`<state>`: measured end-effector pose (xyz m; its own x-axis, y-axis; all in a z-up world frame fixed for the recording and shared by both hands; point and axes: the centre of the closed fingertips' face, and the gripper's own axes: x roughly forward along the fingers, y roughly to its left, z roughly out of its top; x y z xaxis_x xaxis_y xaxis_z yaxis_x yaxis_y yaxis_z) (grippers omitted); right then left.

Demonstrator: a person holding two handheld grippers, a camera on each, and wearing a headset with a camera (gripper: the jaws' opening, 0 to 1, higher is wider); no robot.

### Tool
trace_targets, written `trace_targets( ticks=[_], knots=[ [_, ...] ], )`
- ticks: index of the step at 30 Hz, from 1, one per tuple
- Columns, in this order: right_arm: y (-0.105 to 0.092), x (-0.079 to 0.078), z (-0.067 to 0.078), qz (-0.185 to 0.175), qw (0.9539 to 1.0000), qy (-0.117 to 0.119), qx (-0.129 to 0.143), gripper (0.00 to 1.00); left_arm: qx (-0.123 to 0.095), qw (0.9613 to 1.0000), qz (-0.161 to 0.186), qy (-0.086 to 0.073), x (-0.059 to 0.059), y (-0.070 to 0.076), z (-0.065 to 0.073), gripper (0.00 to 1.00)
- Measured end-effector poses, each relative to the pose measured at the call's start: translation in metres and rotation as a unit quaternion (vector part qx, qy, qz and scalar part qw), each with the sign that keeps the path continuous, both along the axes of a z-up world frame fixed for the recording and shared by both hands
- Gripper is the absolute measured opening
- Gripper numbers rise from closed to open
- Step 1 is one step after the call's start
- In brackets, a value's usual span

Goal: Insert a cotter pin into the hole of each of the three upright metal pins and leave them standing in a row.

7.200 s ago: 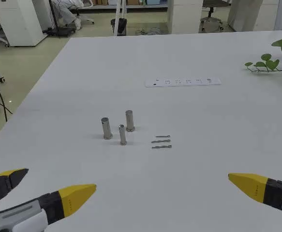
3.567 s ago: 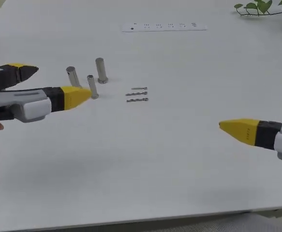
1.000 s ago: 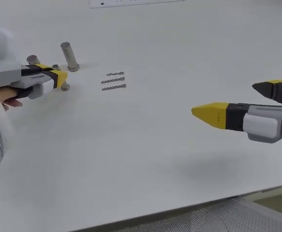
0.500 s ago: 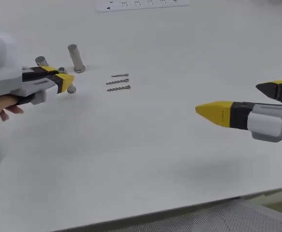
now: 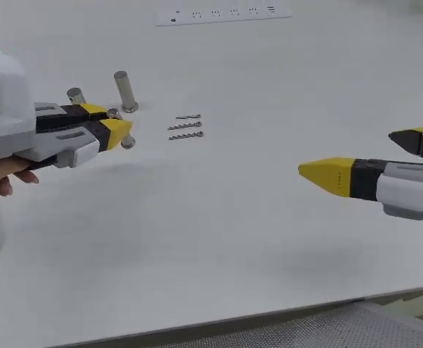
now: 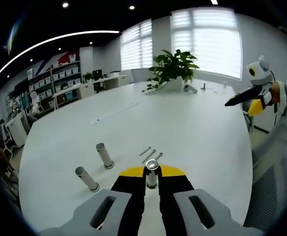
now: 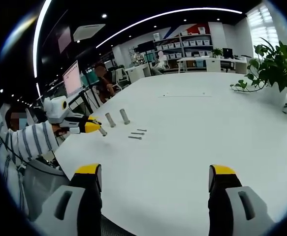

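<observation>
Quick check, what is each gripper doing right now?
Left gripper: closed on one metal pin.
Right gripper: open, holding nothing.

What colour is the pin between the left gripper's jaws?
Shiny silver-grey. The pin in the left gripper shows best in the left gripper view.

The left hand-held gripper (image 5: 121, 128) and right hand-held gripper (image 7: 155, 172) are grey with yellow-tipped black jaws (striped sleeve (image 7: 30, 142)).
</observation>
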<state>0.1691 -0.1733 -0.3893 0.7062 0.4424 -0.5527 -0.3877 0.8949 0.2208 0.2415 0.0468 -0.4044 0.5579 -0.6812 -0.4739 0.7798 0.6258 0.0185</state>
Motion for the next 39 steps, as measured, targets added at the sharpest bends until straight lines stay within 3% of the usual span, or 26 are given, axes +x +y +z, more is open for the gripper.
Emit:
trace_targets(
  ticks=[3,6,10,15,19,30,39],
  knots=[
    [0.003,-0.002,0.0,0.003,1.0,0.002,-0.002,0.88,-0.002,0.9998,-0.019,0.0,-0.008,-0.007,0.001,0.05],
    [0.007,-0.004,0.002,0.004,1.0,0.002,-0.003,0.88,-0.011,0.9995,-0.025,0.017,-0.016,-0.013,-0.003,0.05],
    [0.008,-0.004,0.003,0.006,1.0,0.002,-0.003,0.88,0.005,0.9988,-0.044,0.019,-0.025,-0.022,-0.012,0.05],
    [0.009,-0.004,0.004,0.009,0.9999,0.004,-0.005,0.88,0.006,0.9976,-0.059,0.035,-0.036,-0.035,-0.027,0.05],
    [0.009,-0.004,0.004,0.01,0.9999,0.005,-0.006,0.88,0.007,0.997,-0.068,0.034,-0.044,-0.042,-0.031,0.05],
    [0.008,-0.003,0.0,0.015,0.9998,0.009,-0.005,0.88,0.022,0.9964,-0.075,0.033,-0.05,-0.05,-0.041,0.05],
    [0.009,-0.004,-0.002,0.017,0.9998,0.012,-0.004,0.88,0.024,0.9963,-0.07,0.045,-0.055,-0.052,-0.049,0.05]
  ],
)
